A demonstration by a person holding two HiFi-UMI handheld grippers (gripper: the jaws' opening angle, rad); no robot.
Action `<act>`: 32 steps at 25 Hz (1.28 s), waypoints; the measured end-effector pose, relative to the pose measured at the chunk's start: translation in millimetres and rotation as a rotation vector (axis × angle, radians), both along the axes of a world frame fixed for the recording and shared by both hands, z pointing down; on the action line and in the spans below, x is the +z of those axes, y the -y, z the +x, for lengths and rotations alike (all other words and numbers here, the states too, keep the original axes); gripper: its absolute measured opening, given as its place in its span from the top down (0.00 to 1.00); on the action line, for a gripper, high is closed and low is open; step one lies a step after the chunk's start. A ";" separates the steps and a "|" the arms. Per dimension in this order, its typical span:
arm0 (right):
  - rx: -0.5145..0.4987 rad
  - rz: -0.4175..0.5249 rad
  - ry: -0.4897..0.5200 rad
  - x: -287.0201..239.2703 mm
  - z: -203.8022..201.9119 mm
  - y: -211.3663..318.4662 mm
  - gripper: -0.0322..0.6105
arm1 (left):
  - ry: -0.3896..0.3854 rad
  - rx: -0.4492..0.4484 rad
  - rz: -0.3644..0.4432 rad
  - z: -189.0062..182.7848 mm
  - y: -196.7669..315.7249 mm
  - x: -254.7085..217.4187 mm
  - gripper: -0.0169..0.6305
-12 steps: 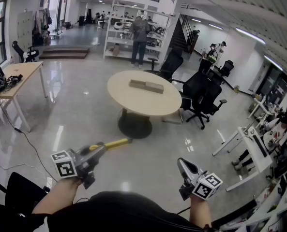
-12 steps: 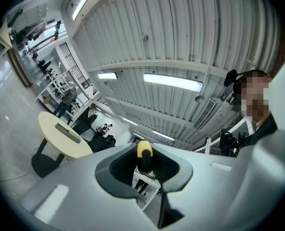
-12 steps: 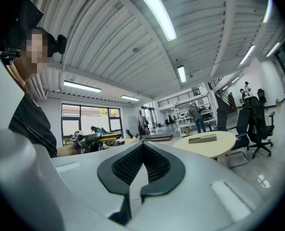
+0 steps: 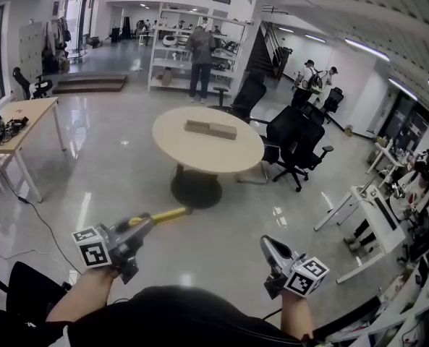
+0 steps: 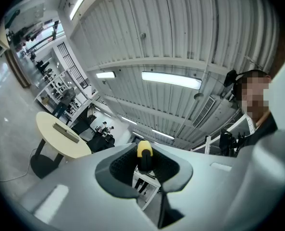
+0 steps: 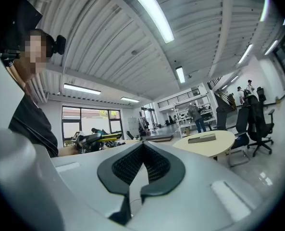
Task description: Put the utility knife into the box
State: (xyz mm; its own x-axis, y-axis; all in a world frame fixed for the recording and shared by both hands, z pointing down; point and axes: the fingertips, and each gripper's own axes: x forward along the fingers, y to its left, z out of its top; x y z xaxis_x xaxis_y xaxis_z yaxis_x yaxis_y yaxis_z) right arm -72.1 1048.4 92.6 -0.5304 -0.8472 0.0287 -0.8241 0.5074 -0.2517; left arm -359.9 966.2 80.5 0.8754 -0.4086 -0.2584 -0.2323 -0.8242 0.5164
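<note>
Left hand-held gripper (image 4: 143,225) is clamped on the yellow-and-black utility knife (image 4: 168,215). In the left gripper view the ribbed pads pinch the dark body, with the yellow tip poking straight out between them. The knife is in the air, low and close to the person's body, well apart from its target. From the head view most of the yellow length sticks out past the jaws, so the hold looks to be near one end.

Right hand-held gripper (image 4: 269,246) has its jaws together and nothing between them.

The flat brown rectangular box (image 4: 210,129) lies on the round beige counter (image 4: 200,150), across a stretch of glossy floor (image 4: 120,179).

On handling, the knife looks light, rigid and slim, probably with a smooth casing. An end grip leaves a long lever, so it could pivot in the pads if it bumps the box rim. A hold nearer the middle would be steadier. I can't tell whether a blade is exposed, so the free end is best kept clear of everything.
</note>
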 end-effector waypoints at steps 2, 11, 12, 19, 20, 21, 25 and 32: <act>-0.006 -0.016 0.015 2.2 4.9 -2.9 0.93 | 0.004 0.001 -0.001 7.4 -3.1 -0.9 0.87; -0.036 -0.062 0.024 21.9 33.0 -25.9 0.93 | 0.027 0.016 -0.009 48.5 -19.8 -0.4 0.87; -0.039 -0.068 0.025 24.6 37.1 -29.2 0.93 | 0.030 0.020 -0.012 54.4 -22.0 0.5 0.87; -0.030 -0.091 0.045 46.6 75.1 -54.0 0.93 | 0.052 0.057 -0.039 102.3 -39.7 12.6 0.87; -0.027 -0.093 0.046 48.7 79.8 -57.3 0.93 | 0.058 0.064 -0.043 108.9 -41.9 14.1 0.87; -0.025 -0.094 0.048 50.3 84.8 -60.2 0.93 | 0.063 0.071 -0.046 115.9 -43.9 14.9 0.87; -0.012 -0.102 0.063 55.3 103.3 -67.8 0.93 | 0.081 0.105 -0.054 142.3 -48.3 14.9 0.87; -0.001 -0.130 0.075 67.7 109.8 -54.9 0.93 | 0.087 0.138 -0.059 155.5 -31.8 18.0 0.87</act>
State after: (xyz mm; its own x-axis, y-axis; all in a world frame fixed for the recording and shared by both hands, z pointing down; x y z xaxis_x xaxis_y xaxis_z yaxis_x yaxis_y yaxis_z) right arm 37.8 1103.3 160.4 -0.5365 -0.8382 0.0981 -0.7998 0.4678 -0.3762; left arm -204.5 998.0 98.6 0.9421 -0.2957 -0.1581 -0.1654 -0.8200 0.5480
